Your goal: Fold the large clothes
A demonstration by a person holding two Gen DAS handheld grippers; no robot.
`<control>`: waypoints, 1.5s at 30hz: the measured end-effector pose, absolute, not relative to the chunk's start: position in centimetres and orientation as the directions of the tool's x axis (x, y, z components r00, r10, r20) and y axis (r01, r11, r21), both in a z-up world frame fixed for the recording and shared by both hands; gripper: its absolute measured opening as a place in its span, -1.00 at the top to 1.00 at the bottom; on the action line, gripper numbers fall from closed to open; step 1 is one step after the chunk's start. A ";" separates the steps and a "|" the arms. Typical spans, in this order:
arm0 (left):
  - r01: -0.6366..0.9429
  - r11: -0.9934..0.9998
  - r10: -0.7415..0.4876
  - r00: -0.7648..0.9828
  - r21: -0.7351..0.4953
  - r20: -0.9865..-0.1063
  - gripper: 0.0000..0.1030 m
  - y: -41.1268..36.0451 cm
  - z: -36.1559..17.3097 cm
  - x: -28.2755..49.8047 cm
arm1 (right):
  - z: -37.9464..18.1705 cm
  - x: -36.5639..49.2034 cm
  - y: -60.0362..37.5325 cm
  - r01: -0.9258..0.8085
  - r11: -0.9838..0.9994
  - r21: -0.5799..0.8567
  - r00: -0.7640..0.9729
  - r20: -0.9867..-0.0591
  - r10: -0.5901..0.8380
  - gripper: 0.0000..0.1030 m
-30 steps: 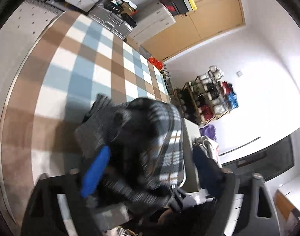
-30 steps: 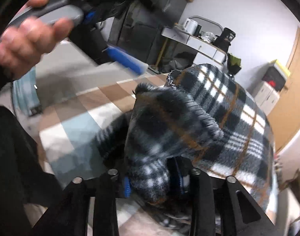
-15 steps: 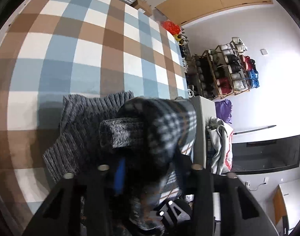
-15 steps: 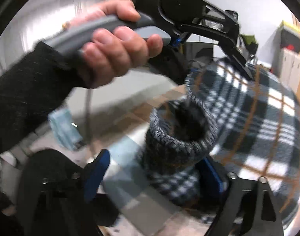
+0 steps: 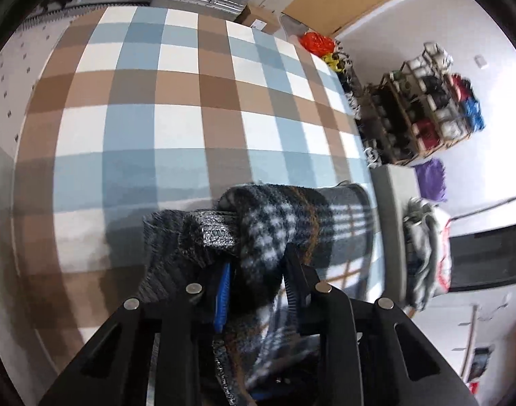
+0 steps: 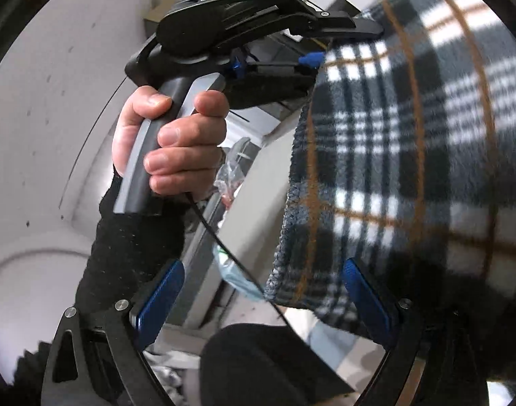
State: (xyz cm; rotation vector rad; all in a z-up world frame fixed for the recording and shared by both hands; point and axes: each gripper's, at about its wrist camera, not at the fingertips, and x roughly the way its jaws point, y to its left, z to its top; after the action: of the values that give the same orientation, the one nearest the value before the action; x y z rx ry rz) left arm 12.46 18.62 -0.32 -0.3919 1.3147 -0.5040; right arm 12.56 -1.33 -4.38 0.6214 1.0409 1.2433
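Two hand-held grippers: left hand-held gripper (image 5: 254, 280) clamps the plaid garment's (image 5: 291, 223) bunched edge; right hand-held gripper (image 6: 258, 291) gapes empty, cloth hanging between.

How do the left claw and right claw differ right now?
The left claw is pinched shut on a bunched fold of the plaid garment; the right claw stands wide open, its blue pads pressing nothing. The left claw has just been closing; the right claw has just been opening. Both have plaid fabric between their fingers.
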 end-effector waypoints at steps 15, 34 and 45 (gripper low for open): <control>0.120 0.852 -0.519 0.325 -0.510 -0.791 0.31 21.6 5.0 8.6 | -6.8 13.3 -3.3 -0.329 0.219 0.919 -0.025 -0.240 0.970 -1.00; 0.089 0.819 -0.566 0.284 -0.566 -0.774 0.31 21.1 -2.6 4.4 | -2.2 12.7 -17.4 -0.426 -0.052 0.903 -0.092 0.014 0.996 -1.00; 0.125 0.821 -0.564 0.328 -0.556 -0.758 0.26 20.4 2.0 1.3 | -12.2 17.1 -14.6 -0.063 0.316 0.947 -0.097 -0.321 0.942 -1.00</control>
State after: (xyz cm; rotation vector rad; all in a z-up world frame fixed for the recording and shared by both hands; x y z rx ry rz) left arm 1.26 20.37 1.99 -0.4395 1.1570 -0.4702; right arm 17.07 -14.56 -12.21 0.8811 1.3873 1.0613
